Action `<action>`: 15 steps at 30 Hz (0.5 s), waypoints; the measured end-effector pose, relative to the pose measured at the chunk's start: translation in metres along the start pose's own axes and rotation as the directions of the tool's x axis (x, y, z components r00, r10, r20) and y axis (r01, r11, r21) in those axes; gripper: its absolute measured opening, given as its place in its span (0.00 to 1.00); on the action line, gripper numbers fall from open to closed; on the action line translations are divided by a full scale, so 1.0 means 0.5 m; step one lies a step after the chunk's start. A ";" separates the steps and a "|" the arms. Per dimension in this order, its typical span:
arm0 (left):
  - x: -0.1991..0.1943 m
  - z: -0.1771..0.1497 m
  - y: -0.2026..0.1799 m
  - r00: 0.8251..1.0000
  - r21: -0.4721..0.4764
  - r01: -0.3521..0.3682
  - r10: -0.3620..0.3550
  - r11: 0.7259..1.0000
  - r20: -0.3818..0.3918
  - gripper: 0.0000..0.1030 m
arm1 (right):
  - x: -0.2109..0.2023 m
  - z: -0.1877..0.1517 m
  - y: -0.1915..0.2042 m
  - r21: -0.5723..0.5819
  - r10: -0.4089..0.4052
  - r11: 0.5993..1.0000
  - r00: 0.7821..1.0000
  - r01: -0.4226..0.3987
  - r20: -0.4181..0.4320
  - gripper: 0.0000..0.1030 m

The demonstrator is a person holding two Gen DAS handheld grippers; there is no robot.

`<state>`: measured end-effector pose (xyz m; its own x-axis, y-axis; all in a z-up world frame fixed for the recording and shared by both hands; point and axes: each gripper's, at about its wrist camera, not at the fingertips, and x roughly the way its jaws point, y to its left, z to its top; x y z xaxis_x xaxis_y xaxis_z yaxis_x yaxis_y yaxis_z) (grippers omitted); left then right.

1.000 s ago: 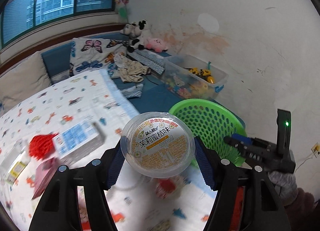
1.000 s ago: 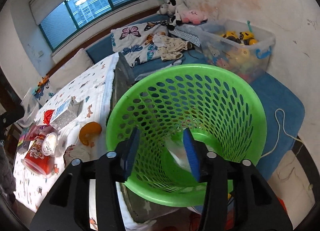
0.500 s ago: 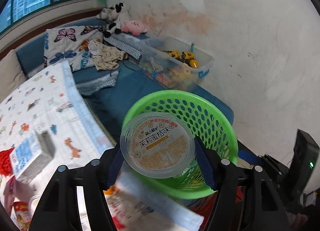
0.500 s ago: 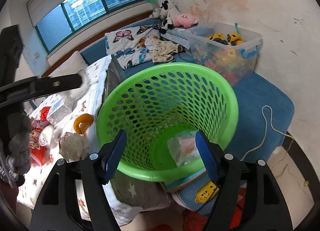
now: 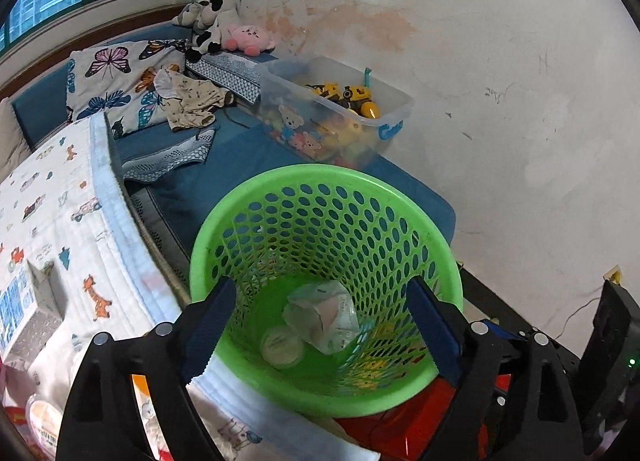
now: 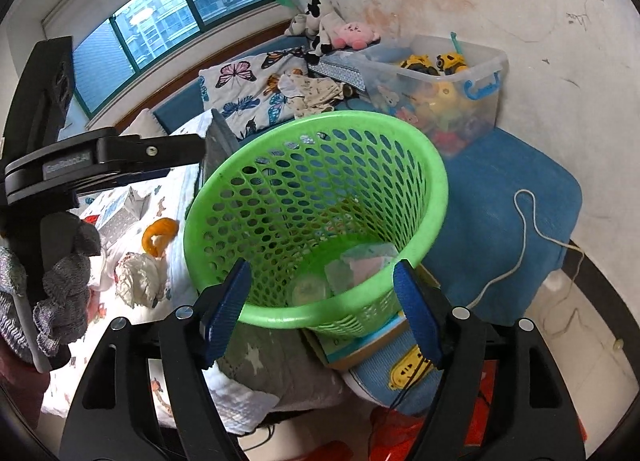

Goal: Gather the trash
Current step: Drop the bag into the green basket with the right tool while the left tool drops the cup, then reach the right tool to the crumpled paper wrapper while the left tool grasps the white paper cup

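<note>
A green perforated basket (image 5: 448, 261) (image 6: 436, 165) stands beside the bed. On its floor lie a round jelly cup (image 5: 281, 347) (image 6: 308, 288) and a crumpled plastic wrapper (image 5: 324, 315) (image 6: 360, 263). My left gripper (image 5: 320, 331) hangs above the basket's near rim; its jaws are opening, with nothing between them. My right gripper (image 6: 322, 307) stands open and empty at the basket's near rim. On the bed lie a crumpled paper ball (image 6: 138, 279), an orange peel (image 6: 160, 235) and a small carton (image 5: 28, 313) (image 6: 122, 211).
A clear bin of toys (image 5: 336, 113) (image 6: 440, 85) sits on the blue cushion by the wall, behind the basket. A white cord (image 6: 524, 237) trails over the cushion. Pillows and plush toys (image 5: 216, 21) lie at the back. The left gripper's body (image 6: 80, 165) and a gloved hand (image 6: 60, 285) show in the right wrist view.
The left gripper carried the jelly cup over the basket, opened, and the cup dropped in. The right gripper opened, let the wrapper fall into the basket, and drew back.
</note>
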<state>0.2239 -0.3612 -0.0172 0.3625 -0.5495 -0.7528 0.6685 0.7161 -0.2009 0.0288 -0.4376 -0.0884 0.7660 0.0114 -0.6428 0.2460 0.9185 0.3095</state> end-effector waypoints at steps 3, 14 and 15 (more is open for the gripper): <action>-0.030 -0.014 0.019 1.000 -0.026 0.008 -0.007 1.000 0.017 0.81 | -0.005 -0.003 0.010 -0.007 0.010 1.000 1.000 -0.010 0.002 0.72; -0.193 -0.093 0.116 0.986 -0.121 -0.108 0.122 0.987 0.114 0.81 | -0.013 -0.016 0.088 -0.075 0.068 0.995 0.998 -0.068 0.000 0.74; -0.207 -0.100 0.123 0.983 -0.124 -0.122 0.137 0.985 0.123 0.81 | -0.012 -0.018 0.100 -0.086 0.075 0.993 0.997 -0.075 -0.002 0.74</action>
<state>0.1948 -0.2390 0.0169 0.5281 -0.4949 -0.6901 0.5334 0.8257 -0.1839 0.0310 -0.3884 -0.0753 0.7809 0.0815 -0.6193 0.1357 0.9456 0.2955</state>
